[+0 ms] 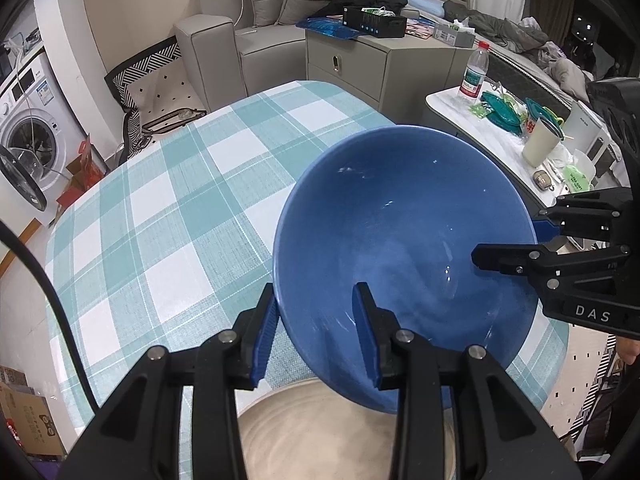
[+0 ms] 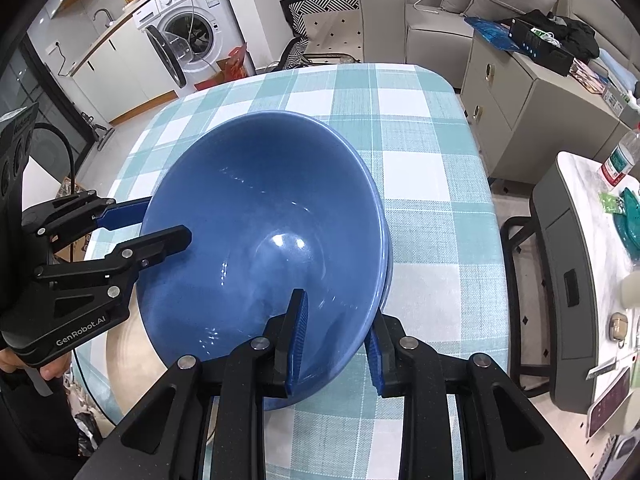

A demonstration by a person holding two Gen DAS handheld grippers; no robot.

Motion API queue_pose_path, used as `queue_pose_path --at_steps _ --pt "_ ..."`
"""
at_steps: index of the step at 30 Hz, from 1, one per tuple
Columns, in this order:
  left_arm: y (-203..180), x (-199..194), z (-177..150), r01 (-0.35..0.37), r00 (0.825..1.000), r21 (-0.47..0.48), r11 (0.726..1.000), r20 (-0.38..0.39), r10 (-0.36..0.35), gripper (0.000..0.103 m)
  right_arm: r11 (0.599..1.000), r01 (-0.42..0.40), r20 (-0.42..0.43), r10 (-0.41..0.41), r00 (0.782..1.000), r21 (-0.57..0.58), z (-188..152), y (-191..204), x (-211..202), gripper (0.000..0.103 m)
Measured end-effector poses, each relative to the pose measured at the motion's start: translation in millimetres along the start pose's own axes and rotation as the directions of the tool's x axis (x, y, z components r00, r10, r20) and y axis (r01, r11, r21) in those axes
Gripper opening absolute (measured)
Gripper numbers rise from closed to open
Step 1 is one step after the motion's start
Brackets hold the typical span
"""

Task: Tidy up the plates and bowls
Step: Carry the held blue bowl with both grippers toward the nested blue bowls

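A large blue bowl (image 1: 404, 236) hangs tilted above the checked tablecloth (image 1: 160, 200), gripped on two sides. My left gripper (image 1: 316, 336) is shut on its near rim, one finger outside the wall and one inside. My right gripper (image 1: 508, 240) clamps the right rim the same way. In the right wrist view the bowl (image 2: 260, 232) fills the middle, with my right gripper (image 2: 336, 348) shut on its near edge and my left gripper (image 2: 168, 220) on its left rim. A second blue rim (image 2: 387, 264) shows just under the bowl's right side. A beige plate (image 1: 320, 436) lies below the bowl.
The table (image 2: 420, 240) carries a teal and white checked cloth. A side table (image 1: 452, 100) to the right holds a water bottle (image 1: 474, 72), a cup and clutter. A grey cabinet (image 1: 360, 60), a sofa and a washing machine (image 2: 192, 36) stand beyond.
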State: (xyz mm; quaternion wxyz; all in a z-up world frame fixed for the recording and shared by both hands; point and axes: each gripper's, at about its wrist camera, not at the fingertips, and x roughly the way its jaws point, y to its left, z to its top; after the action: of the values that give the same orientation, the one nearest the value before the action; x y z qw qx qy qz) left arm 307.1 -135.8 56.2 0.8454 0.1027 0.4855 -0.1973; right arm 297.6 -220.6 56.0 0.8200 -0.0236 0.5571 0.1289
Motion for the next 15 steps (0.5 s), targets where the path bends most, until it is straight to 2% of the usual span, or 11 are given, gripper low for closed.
queue_pose_path --at_steps 15 --pt "-1 9 -3 -0.019 1.000 0.001 1.000 -0.014 0.019 0.036 0.993 0.081 0.004 -0.080 0.997 -0.081 -1 13 5 0.031"
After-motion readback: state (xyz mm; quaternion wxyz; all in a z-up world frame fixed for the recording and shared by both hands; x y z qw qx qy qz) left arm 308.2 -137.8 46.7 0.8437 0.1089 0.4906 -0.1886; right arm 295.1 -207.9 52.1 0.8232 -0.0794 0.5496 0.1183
